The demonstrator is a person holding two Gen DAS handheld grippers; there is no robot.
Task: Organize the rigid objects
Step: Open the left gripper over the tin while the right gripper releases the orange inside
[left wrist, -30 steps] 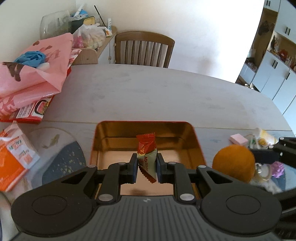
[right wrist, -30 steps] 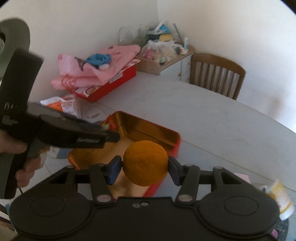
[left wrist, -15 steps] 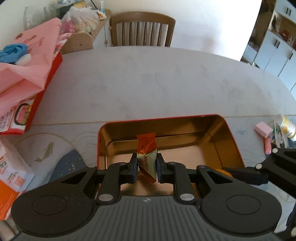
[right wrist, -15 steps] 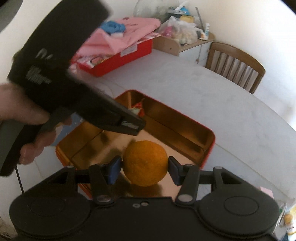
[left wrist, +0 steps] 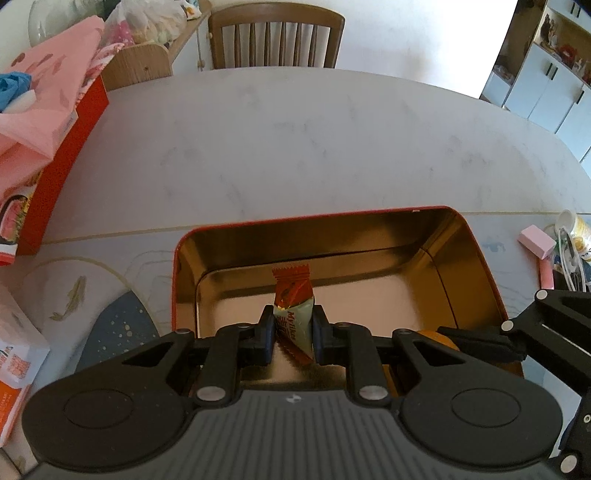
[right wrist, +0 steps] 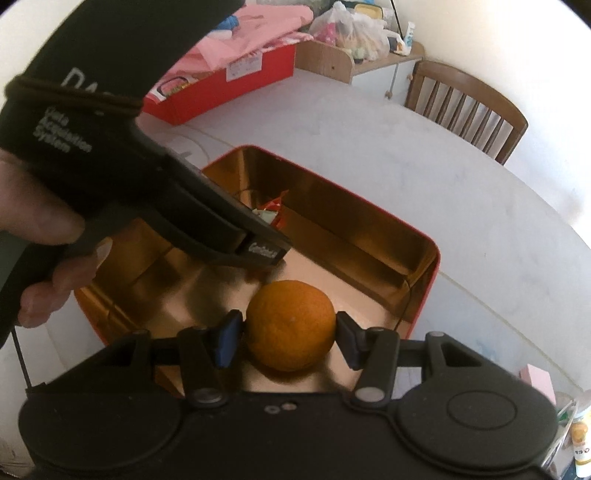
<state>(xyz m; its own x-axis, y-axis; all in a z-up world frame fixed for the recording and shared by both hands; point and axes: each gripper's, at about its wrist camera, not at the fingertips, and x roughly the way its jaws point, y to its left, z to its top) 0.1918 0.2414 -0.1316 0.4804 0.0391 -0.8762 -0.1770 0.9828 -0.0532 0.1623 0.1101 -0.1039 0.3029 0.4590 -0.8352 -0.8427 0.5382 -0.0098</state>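
An open red tin (left wrist: 476,236) with a gold inside sits on the grey table; it also shows in the right wrist view (right wrist: 428,258). My left gripper (left wrist: 293,328) is shut on a red and white candy packet (left wrist: 293,310) and holds it over the tin's near side. My right gripper (right wrist: 288,338) has its fingers slightly parted around an orange (right wrist: 290,325) that rests low in the tin. The orange barely shows in the left wrist view (left wrist: 434,338). The candy packet also shows in the right wrist view (right wrist: 271,212).
A red box (left wrist: 62,162) with pink cloth lies at the table's left. A wooden chair (left wrist: 275,35) stands at the far side. A pink eraser (left wrist: 535,242) and a small yellow cup (left wrist: 574,229) lie right of the tin. An orange packet (left wrist: 14,369) lies near left.
Both grippers have moved forward and down into the tin. The right gripper's fingers have parted a little from the orange, which now sits on the tin's floor.
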